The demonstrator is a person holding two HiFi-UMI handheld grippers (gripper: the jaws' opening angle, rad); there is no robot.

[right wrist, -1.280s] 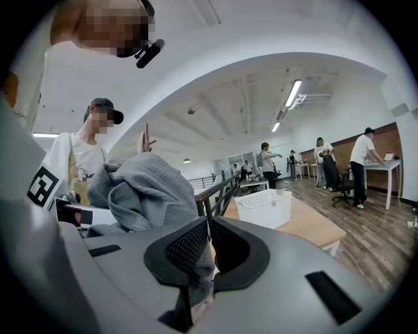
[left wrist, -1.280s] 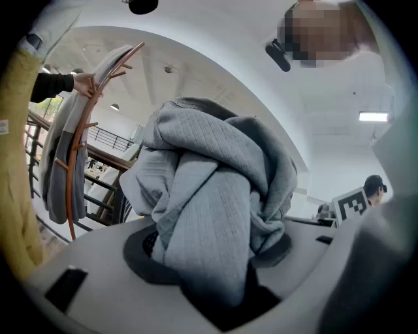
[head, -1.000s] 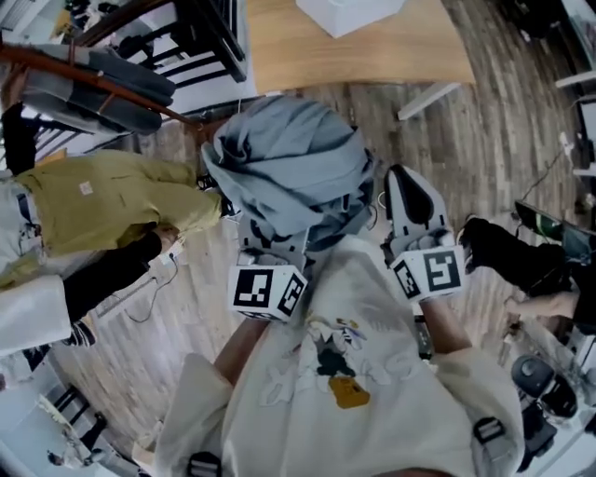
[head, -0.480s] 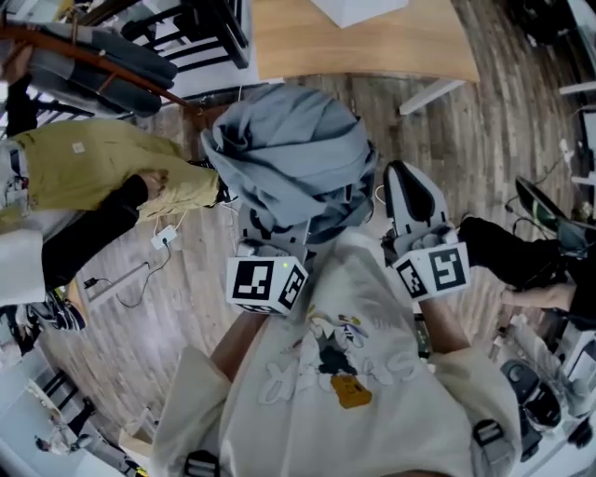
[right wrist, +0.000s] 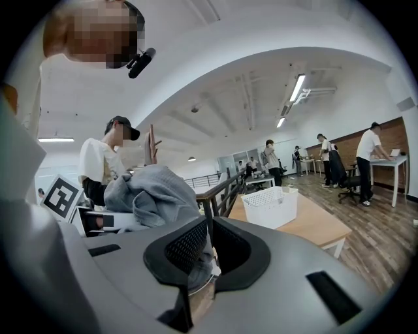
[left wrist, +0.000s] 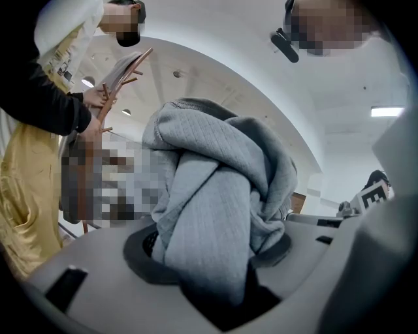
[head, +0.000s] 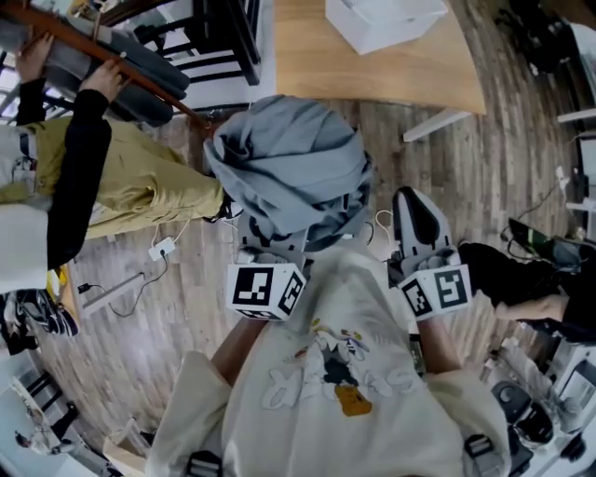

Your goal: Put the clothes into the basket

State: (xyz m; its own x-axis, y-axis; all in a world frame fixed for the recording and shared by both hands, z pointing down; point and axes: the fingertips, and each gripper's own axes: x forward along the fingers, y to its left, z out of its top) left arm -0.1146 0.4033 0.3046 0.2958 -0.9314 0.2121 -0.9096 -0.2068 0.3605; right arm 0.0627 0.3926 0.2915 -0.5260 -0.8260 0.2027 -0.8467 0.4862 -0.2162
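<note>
Closer to the wooden table than a second ago. Clamping grey sweatshirt in left gripper, right gripper pinched shut, empty; white basket straight ahead, left gripper nearer.

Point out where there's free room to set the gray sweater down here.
The table is bare wood left of and in front of the white basket. The floor right of the table leg is open. The left is crowded: a person, a coat rack, a cable.
</note>
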